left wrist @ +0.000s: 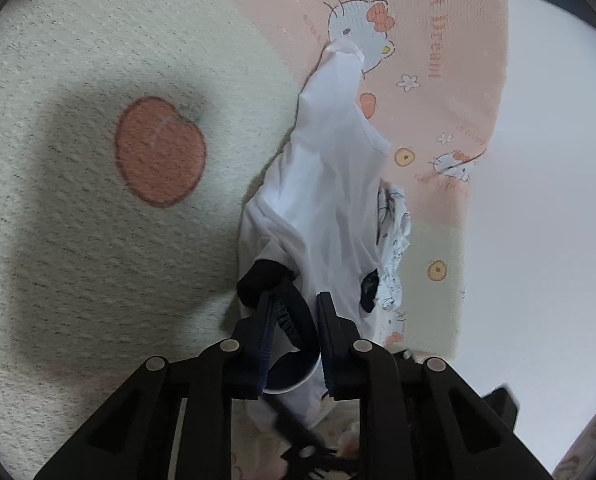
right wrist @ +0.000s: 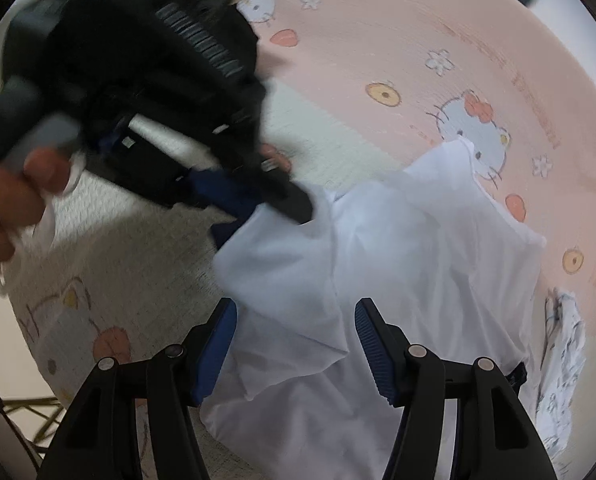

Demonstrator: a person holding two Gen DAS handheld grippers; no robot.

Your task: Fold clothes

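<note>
- Left gripper jaws pinch the white thin-fabric garment's dark elastic edge; shallow bite, may slip.
- Right gripper jaws spread over the cloth at lower centre; could grab several layers.

Left gripper: we see black angular linkage arms with round silver pivot pins.
Left fingers: black, with dark blue ribbed pads.
Right gripper: we see the same black frame and silver pins.
Right fingers: bright blue ribbed pads.
Hand: bare; no sleeve that we can make out.
</note>
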